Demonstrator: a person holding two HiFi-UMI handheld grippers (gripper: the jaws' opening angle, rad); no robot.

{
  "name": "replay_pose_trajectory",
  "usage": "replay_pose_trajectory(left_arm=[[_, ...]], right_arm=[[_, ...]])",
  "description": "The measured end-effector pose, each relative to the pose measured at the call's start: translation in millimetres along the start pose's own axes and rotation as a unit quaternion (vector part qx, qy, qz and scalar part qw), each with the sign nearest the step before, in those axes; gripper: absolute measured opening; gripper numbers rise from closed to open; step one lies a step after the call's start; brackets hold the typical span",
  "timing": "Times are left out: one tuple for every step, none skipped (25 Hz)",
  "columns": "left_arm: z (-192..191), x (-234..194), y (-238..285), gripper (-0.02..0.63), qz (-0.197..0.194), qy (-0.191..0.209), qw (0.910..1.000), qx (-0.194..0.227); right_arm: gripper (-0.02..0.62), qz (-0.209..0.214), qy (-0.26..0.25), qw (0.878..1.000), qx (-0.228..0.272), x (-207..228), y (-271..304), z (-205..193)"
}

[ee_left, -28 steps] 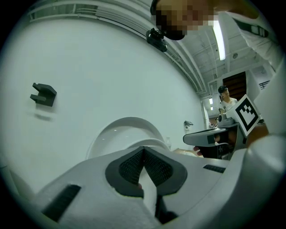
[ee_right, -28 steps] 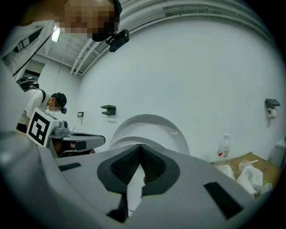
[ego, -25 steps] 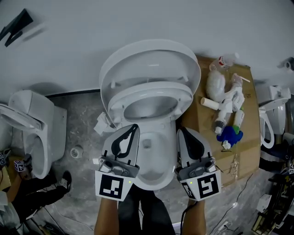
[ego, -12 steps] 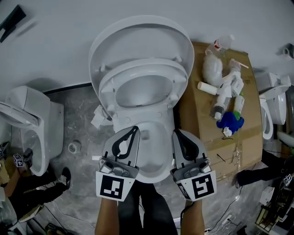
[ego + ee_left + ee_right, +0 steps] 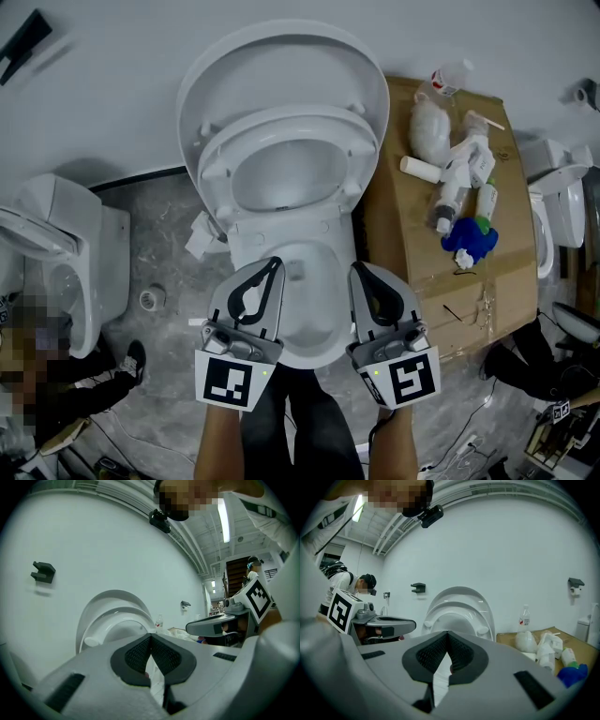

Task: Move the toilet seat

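Holding the left gripper (image 5: 276, 262) and right gripper (image 5: 356, 270) side by side above the bowl (image 5: 309, 354), jaws pinched together on nothing. Leaving the toilet seat (image 5: 291, 124) raised, just in front of the upright lid (image 5: 281, 66).

The grey mottled floor (image 5: 159, 375) carries a white toilet (image 5: 323, 352) at centre, a second toilet (image 5: 66, 253) at left and a flat cardboard box (image 5: 394, 234) at right. Crumpled white paper (image 5: 200, 239) and a small tape roll (image 5: 150, 300) lie between the toilets. On the box lie plastic bottles (image 5: 459, 178), a white bag (image 5: 433, 131) and a blue item (image 5: 469, 239).
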State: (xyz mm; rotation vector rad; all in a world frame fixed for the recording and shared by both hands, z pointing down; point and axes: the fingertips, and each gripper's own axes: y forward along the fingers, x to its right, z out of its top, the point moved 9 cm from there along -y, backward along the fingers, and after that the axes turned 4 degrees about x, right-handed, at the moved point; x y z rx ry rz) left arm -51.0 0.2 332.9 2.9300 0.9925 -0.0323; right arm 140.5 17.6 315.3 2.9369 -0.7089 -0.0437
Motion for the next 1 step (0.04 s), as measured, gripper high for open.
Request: replay_pose_trajectory(left_arm=[[0.2,0.7,-1.0,0.009,-0.001,0.000,1.0000,0.000]], right_arm=[[0.011,0.000,-0.001,1.000,0.000,-0.7,-1.0,0.3]])
